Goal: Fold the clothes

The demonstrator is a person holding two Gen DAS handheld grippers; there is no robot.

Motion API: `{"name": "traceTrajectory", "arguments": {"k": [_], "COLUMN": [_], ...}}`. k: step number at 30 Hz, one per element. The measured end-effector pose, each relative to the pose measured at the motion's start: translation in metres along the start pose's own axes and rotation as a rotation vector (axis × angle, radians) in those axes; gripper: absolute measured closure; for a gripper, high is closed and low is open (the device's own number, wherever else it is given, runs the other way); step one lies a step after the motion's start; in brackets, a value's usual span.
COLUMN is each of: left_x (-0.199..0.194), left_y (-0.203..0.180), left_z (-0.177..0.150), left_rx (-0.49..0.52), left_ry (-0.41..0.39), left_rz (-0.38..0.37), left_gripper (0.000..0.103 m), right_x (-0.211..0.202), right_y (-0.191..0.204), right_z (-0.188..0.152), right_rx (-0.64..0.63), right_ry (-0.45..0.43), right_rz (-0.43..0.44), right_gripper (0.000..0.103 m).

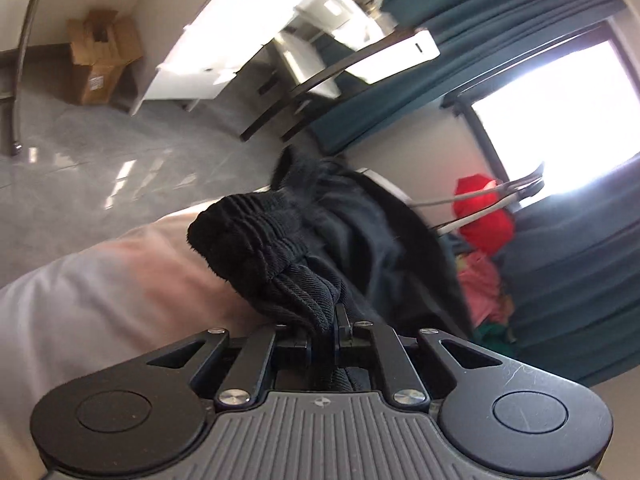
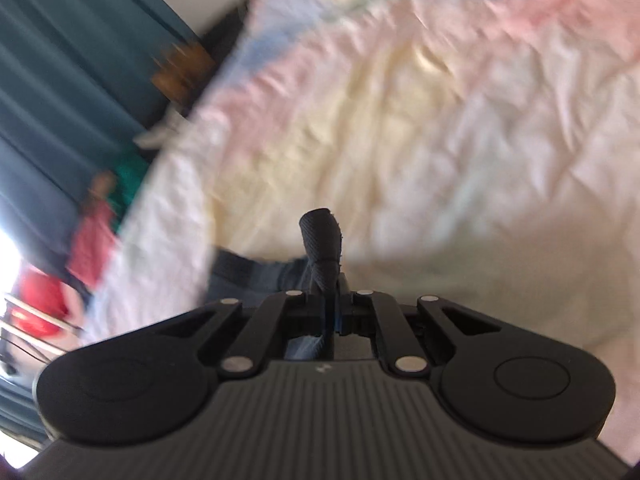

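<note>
My left gripper [image 1: 325,320] is shut on a black garment [image 1: 320,240], pinching its ribbed elastic band, which bunches up in front of the jaws and trails away to the right above the pale bedspread [image 1: 100,280]. My right gripper [image 2: 329,300] is shut on another part of the black garment [image 2: 322,248]; a small fold sticks up between the jaws and more dark cloth hangs below to the left. Under it lies the pastel patchwork bedspread [image 2: 400,120], blurred by motion.
A drying rack with red and pink clothes [image 1: 484,216] stands by the teal curtains [image 1: 580,280] and bright window; the clothes also show in the right wrist view [image 2: 92,236]. A cardboard box [image 1: 100,60], white desk [image 1: 240,40] and dark chair legs stand on the grey tiled floor.
</note>
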State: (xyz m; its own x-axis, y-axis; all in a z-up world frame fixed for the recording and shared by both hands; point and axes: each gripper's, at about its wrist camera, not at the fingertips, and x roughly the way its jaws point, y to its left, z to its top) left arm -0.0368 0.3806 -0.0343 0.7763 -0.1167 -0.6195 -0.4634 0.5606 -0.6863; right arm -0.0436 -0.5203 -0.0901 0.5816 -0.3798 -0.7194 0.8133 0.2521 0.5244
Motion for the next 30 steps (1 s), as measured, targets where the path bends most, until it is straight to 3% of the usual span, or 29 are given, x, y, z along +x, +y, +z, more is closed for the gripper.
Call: {"name": "traceTrajectory", "arguments": {"k": [2, 8, 11, 12, 13, 15, 16, 18, 21, 27, 30], "left_x": [0.011, 0.031, 0.028, 0.026, 0.022, 0.011, 0.006, -0.007, -0.017, -0.016, -0.009], "left_y": [0.009, 0.006, -0.009, -0.014, -0.02, -0.034, -0.043, -0.061, -0.091, -0.155, -0.189], "left_z": [-0.005, -0.01, -0.014, -0.016, -0.02, -0.03, -0.036, -0.05, -0.07, -0.122, -0.154], "left_rx": [0.03, 0.127, 0.228, 0.263, 0.297, 0.374, 0.42, 0.521, 0.627, 0.752, 0.819], "left_ry": [0.014, 0.027, 0.023, 0.019, 0.009, -0.021, -0.043, -0.102, -0.173, -0.178, -0.179], "left_rz": [0.045, 0.085, 0.122, 0.13, 0.143, 0.164, 0.171, 0.173, 0.157, 0.019, -0.043], "left_gripper": [0.092, 0.087, 0.07, 0.054, 0.045, 0.037, 0.023, 0.013, 0.008, 0.003, 0.003], "right_x": [0.014, 0.009, -0.008, -0.016, -0.023, -0.039, -0.046, -0.061, -0.082, -0.124, -0.145], "right_y": [-0.004, 0.009, 0.021, 0.025, 0.029, 0.038, 0.045, 0.058, 0.08, 0.11, 0.118], "right_z": [-0.006, -0.013, -0.015, -0.015, -0.014, -0.016, -0.019, -0.026, -0.039, -0.072, -0.089], "right_rx": [-0.043, -0.145, -0.2, -0.219, -0.241, -0.293, -0.331, -0.409, -0.512, -0.643, -0.674], "right_ry": [0.063, 0.043, -0.041, -0.072, -0.1, -0.149, -0.165, -0.193, -0.183, -0.113, -0.11], "right_rz": [-0.055, -0.087, -0.156, -0.157, -0.135, -0.091, -0.069, -0.019, 0.098, 0.357, 0.443], "right_gripper": [0.095, 0.092, 0.072, 0.065, 0.06, 0.034, 0.031, 0.03, 0.03, 0.03, 0.03]}}
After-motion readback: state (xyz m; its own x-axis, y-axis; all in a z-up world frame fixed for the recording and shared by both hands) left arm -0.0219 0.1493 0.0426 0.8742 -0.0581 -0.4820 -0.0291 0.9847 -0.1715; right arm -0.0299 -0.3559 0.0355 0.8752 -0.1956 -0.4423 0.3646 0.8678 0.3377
